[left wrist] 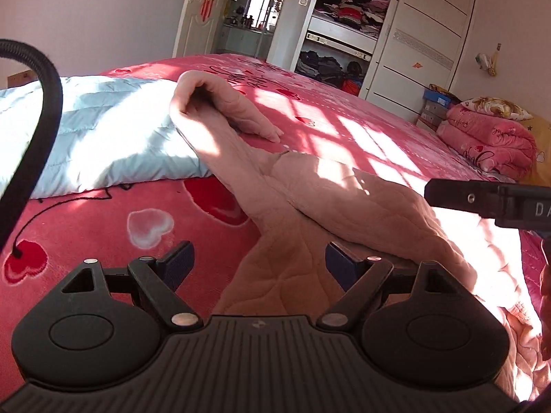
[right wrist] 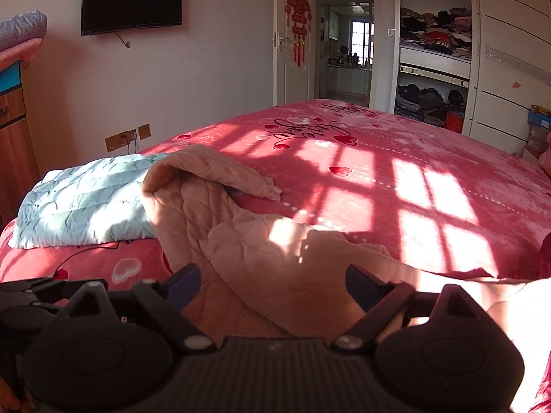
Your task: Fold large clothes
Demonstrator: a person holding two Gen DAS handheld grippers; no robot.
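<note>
Pink quilted garment (left wrist: 310, 213) sprawls crumpled on the bed (left wrist: 361, 130); both the left hand-held gripper (left wrist: 259, 261) and right hand-held gripper (right wrist: 273, 284) hover spread, so a pinch could catch 2 layers.

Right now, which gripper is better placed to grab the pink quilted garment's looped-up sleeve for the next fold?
Left, probably. The left gripper has open jaws straddling the pink quilted garment, in line with its sleeve. The right gripper, also open, sits over the body further right.

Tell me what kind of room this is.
Most likely a home bedroom: a large bed under a red heart-print cover, an open wardrobe stacked with clothes, and a wall-mounted TV.
</note>
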